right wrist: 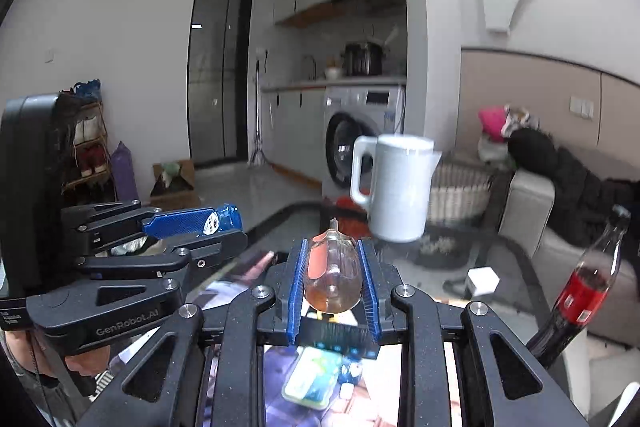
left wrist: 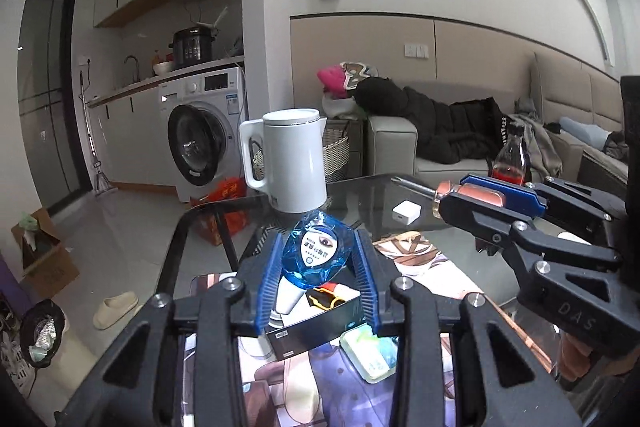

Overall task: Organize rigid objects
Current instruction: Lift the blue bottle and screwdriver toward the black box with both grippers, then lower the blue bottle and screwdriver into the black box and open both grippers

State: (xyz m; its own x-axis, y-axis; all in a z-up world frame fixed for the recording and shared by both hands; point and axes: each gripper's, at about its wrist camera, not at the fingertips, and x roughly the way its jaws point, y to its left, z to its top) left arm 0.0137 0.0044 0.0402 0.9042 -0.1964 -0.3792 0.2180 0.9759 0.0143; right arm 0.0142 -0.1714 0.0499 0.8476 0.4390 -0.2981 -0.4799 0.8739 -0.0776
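pinching blue bottle in left claw, right claw clamping screwdriver handle

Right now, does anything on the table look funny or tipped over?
The cola bottle leans in the right wrist view, but that may be lens bending. The white kettle stands upright. Nothing looks spilled. The blue bottle and screwdriver are held in the fingers.

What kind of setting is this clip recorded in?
Most likely a small lived-in apartment: a washing machine under a kitchen counter, a sofa strewn with clothes, and a cluttered glass table in front.
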